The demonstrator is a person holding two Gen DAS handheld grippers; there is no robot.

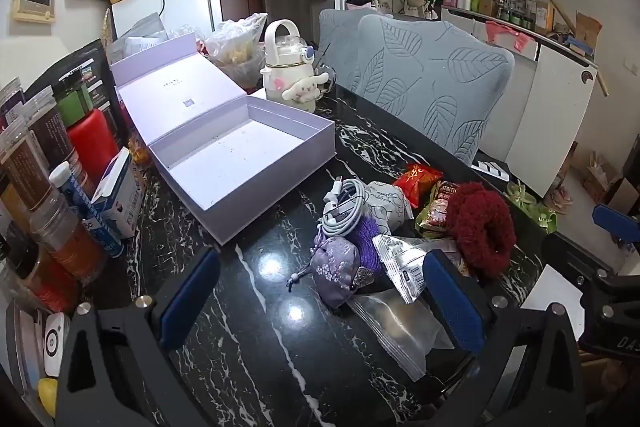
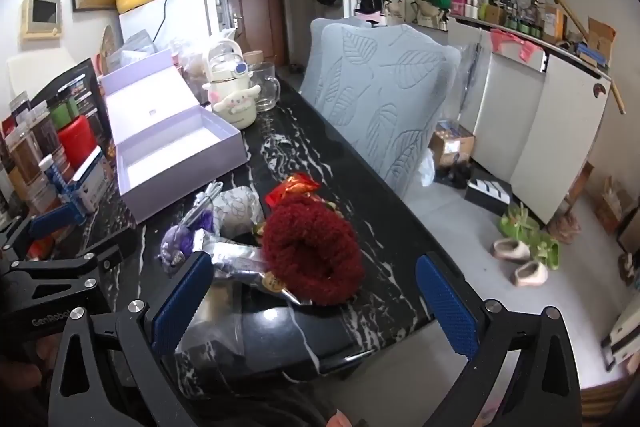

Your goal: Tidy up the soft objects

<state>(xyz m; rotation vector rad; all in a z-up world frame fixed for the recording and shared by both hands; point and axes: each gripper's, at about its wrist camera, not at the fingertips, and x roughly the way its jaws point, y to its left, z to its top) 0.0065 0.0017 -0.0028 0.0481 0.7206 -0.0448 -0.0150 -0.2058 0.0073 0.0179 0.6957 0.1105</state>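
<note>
Your left gripper released above the table, your right gripper released too, fuzzy dark-red scrunchie at its 12 o'clock, purple embroidered pouch, open lilac box at 11 o'clock beyond.

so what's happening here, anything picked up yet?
Nothing picked up yet. Both grippers are open and empty over the black marble table. The left gripper faces a pile of small items: a purple embroidered sachet, a coiled white cable and snack packets. The right gripper is lined up on the dark red fuzzy scrunchie. The open lavender box behind the pile is empty.
</note>
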